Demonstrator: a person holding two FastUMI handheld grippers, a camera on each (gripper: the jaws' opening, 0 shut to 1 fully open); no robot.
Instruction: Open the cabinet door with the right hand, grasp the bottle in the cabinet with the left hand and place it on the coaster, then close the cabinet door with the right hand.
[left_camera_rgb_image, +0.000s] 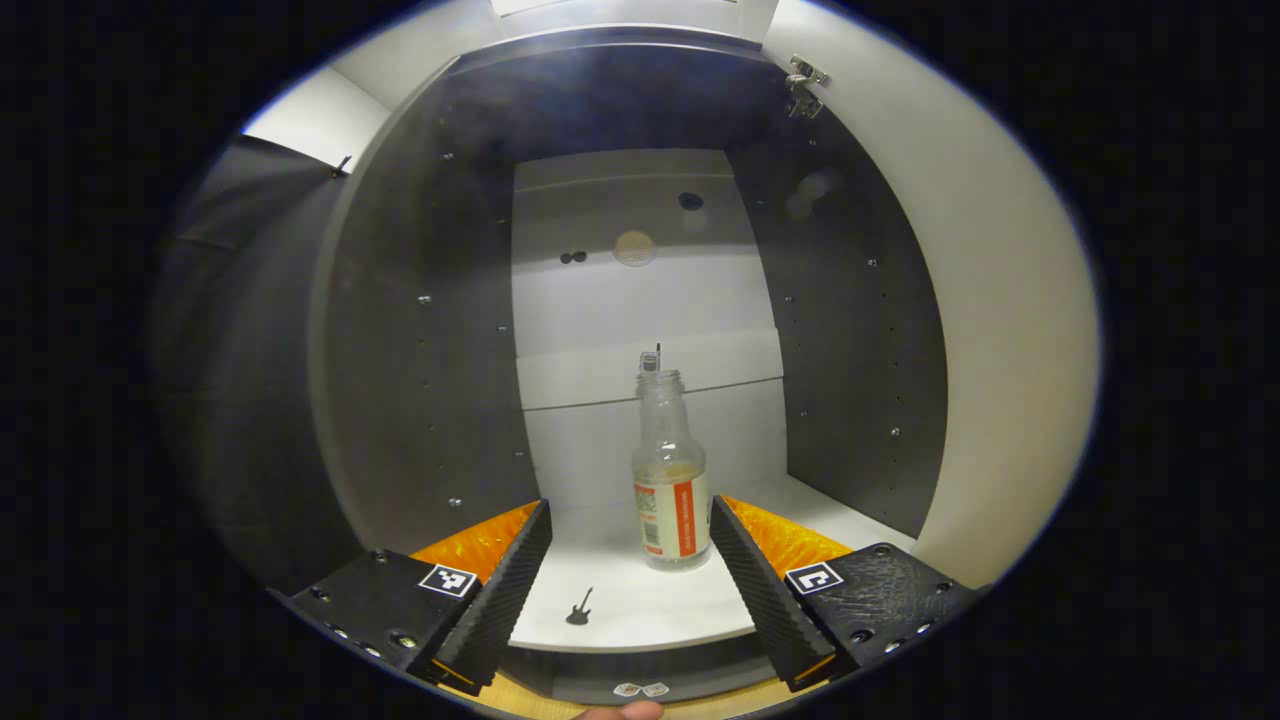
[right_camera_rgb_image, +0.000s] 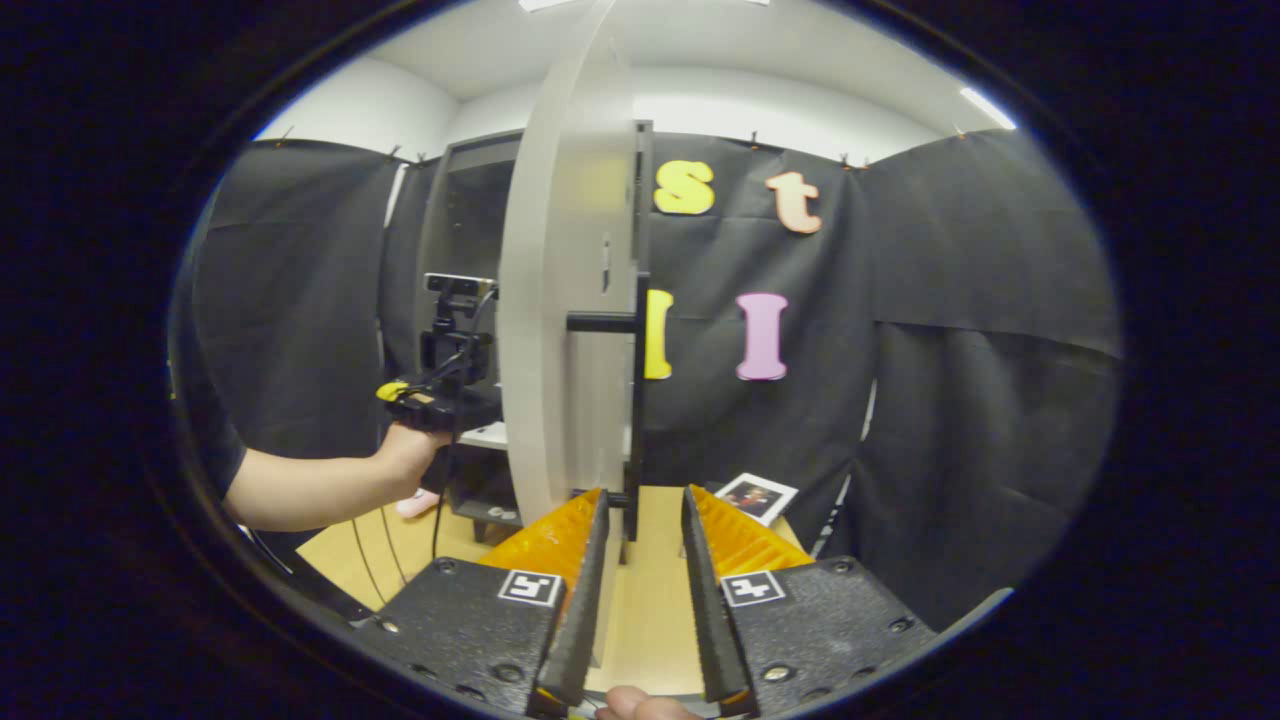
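Inside the cabinet (left_camera_rgb_image: 420, 330), the bottle (left_camera_rgb_image: 671, 480) stands upright on the white shelf (left_camera_rgb_image: 640, 605) — between the spread fingers of the left hand-held gripper (left_camera_rgb_image: 630, 560), untouched. Right hand-held gripper (right_camera_rgb_image: 640, 580), jaws apart, straddles the open door (right_camera_rgb_image: 560, 330) near its black handle (right_camera_rgb_image: 632, 400) — wooden worktop (right_camera_rgb_image: 650, 600) below.

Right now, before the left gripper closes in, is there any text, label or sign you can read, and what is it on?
None legible.
Bottle label: orange and white, print too small to read.
Square black-and-white markers on the left gripper and right gripper: patterns, not words.
Card on the table: a picture, too small to read.
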